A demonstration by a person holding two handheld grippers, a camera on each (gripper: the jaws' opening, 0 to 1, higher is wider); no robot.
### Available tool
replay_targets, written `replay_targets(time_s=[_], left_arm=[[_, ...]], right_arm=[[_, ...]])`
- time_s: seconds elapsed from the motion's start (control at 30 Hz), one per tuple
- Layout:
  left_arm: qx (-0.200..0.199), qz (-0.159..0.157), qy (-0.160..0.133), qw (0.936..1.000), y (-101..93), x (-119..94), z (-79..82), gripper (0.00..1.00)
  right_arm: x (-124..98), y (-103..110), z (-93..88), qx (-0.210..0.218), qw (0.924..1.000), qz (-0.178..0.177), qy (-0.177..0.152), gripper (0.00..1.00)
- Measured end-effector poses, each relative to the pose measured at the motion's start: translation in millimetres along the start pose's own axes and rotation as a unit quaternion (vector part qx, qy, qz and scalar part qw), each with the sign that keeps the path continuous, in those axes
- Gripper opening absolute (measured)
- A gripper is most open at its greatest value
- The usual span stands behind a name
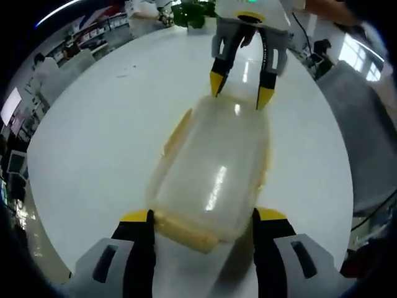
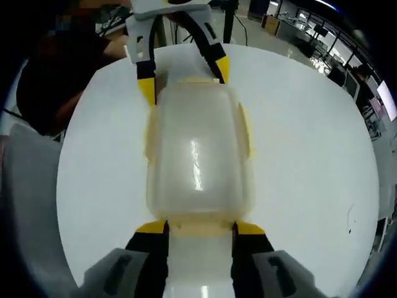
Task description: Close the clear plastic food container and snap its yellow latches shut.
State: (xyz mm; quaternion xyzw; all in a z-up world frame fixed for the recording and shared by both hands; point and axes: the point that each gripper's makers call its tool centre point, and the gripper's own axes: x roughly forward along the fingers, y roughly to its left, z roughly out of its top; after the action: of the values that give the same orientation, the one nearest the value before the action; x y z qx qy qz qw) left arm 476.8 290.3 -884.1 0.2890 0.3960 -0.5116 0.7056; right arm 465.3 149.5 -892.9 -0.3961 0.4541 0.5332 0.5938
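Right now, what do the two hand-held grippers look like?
Both look alike. The left hand-held gripper has a light grey body and black jaws with yellow tips. The right hand-held gripper matches it, with black cables running down its jaws.

Clear plastic food container (image 1: 211,177) lay on a round white table (image 1: 93,136), lid down on the base, long rounded-rectangle shape, cloudy translucent with glare streaks. Yellow latches (image 1: 178,131) showed along its sides and ends; side ones looked flared outward, not snapped. In the right gripper view the container (image 2: 195,158) ran lengthwise away from camera, yellow latch (image 2: 248,130) sticking out on its side.
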Motion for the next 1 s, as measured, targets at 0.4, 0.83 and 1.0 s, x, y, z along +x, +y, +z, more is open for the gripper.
replay_targets(time_s=[0.4,0.83,1.0], left_arm=[[0.097,-0.047,0.067,0.9919,-4.7,-7.0,-13.0,0.55],[0.112,-0.059,0.062,0.9901,-1.9,-11.6,-15.7,0.38],[0.115,-0.060,0.064,0.9894,-2.6,-10.0,-13.1,0.38]], right_arm=[[0.0,0.5,1.1,-0.007,1.0000,0.006,0.001,0.37],[-1.4,0.3,-1.9,-0.037,0.9992,0.012,-0.007,0.37],[-2.2,1.6,-2.9,-0.054,0.9983,0.017,-0.008,0.38]])
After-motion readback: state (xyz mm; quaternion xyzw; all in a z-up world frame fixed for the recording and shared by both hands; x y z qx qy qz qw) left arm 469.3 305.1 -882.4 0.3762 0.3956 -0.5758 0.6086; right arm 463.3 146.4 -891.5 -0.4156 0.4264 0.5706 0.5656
